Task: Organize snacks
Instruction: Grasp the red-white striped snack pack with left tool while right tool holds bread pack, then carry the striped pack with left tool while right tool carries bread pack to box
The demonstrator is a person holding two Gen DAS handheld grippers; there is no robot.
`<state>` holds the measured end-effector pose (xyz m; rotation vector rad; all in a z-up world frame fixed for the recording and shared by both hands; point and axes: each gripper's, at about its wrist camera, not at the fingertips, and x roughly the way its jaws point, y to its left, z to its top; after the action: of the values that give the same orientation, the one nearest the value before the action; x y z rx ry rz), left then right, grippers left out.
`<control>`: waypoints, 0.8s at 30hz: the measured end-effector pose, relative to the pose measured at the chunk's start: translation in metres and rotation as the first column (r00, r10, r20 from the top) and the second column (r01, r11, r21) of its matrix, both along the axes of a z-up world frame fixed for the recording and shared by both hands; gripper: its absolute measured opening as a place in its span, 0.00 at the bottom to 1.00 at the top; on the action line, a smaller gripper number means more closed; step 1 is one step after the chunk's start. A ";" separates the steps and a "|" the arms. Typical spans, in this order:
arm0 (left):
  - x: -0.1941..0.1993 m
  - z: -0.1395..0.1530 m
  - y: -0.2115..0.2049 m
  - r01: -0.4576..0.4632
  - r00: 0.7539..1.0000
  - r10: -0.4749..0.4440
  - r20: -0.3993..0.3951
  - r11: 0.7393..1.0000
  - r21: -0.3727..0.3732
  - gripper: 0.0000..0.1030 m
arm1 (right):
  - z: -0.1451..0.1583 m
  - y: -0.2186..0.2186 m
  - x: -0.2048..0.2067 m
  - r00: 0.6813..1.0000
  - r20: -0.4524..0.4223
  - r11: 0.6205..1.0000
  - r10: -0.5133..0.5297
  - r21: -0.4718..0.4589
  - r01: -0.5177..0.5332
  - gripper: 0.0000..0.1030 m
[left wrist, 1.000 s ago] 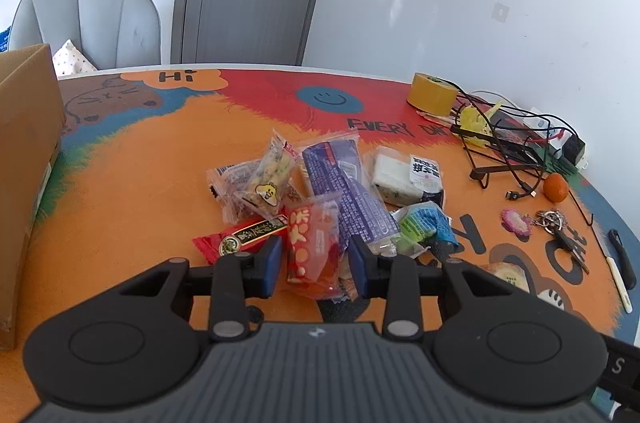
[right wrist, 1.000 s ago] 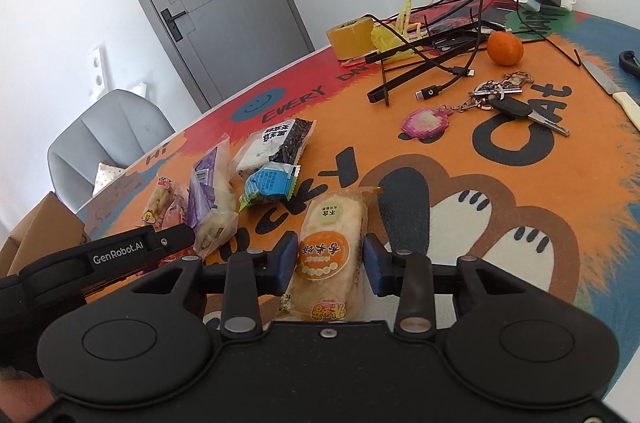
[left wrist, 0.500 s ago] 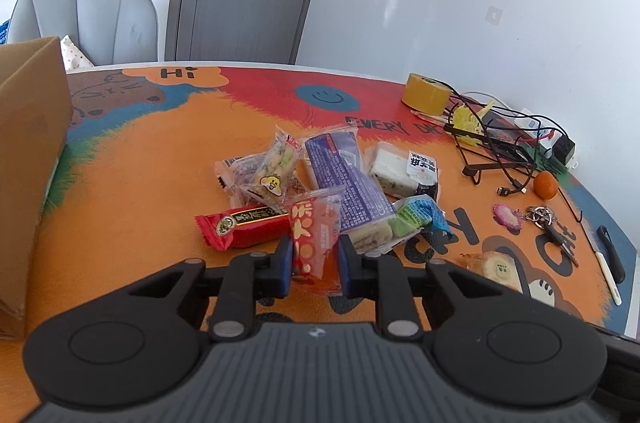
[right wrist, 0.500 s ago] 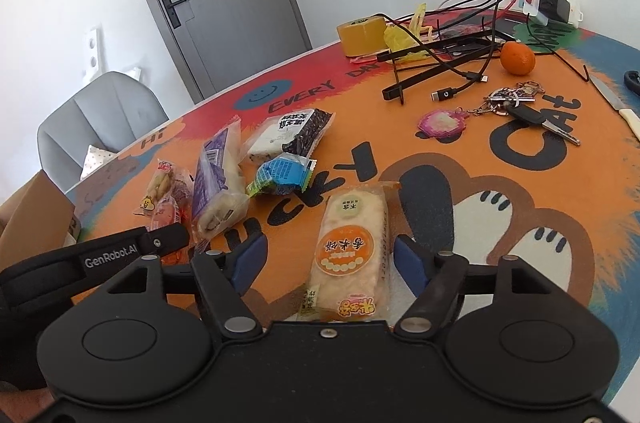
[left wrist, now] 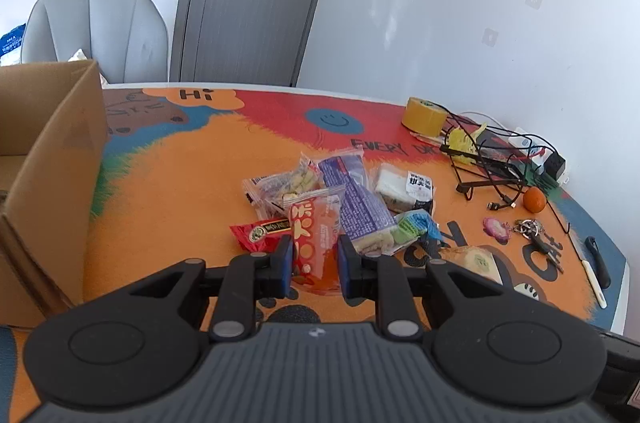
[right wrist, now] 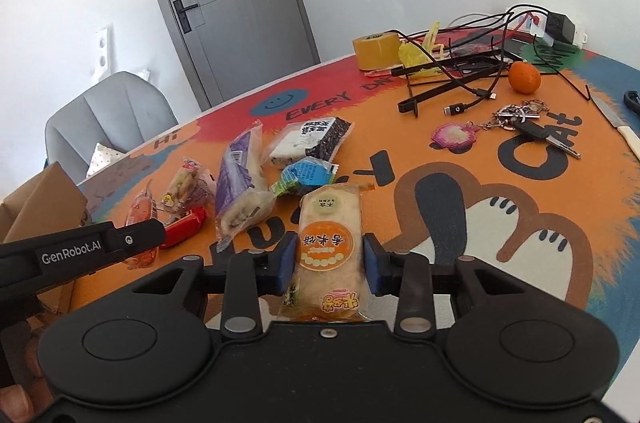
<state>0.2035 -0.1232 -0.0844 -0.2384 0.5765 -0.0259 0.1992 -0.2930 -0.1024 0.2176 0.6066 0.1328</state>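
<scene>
To the left of the snack pile (left wrist: 340, 199) stands the cardboard box (left wrist: 52, 151), open at the top. At the pile's near edge my left gripper (left wrist: 312, 257) is clamped across the lower half of the orange snack packet (left wrist: 316, 235); it looks light, slick and crinkly, so I judge a mid-body pinch safer than the seam. Right of the pile, my right gripper (right wrist: 326, 263) is closing its jaws on the rice cracker pack (right wrist: 328, 243) lying between them. Those crackers are probably brittle, so I'd squeeze the long edges gently.
</scene>
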 end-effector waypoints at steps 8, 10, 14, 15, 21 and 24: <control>-0.021 0.022 0.015 -0.032 0.997 0.030 0.069 0.999 0.018 0.21 | 0.022 0.015 -0.011 0.996 0.069 0.998 0.050 0.027 -0.051 0.35; -0.027 0.028 0.020 -0.042 0.995 0.041 0.086 0.999 0.020 0.21 | 0.027 0.021 -0.014 0.994 0.084 0.997 0.065 0.034 -0.068 0.35; -0.037 0.038 0.029 -0.060 0.992 0.058 0.111 0.998 0.018 0.21 | 0.036 0.030 -0.017 0.989 0.109 0.994 0.095 0.040 -0.100 0.35; -0.039 0.041 0.032 -0.065 0.991 0.062 0.117 0.998 0.018 0.21 | 0.039 0.033 -0.018 0.988 0.116 0.993 0.101 0.041 -0.107 0.35; -0.053 0.055 0.044 -0.086 0.985 0.082 0.150 0.996 0.015 0.21 | 0.051 0.047 -0.024 0.979 0.153 0.989 0.136 0.043 -0.144 0.35; -0.059 0.060 0.051 -0.099 0.982 0.096 0.162 0.995 0.014 0.21 | 0.056 0.054 -0.028 0.974 0.167 0.986 0.150 0.043 -0.159 0.35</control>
<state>0.1446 -0.0725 -0.0249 -0.2404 0.4033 0.0558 0.1715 -0.2394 -0.0463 0.2118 0.4559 0.3158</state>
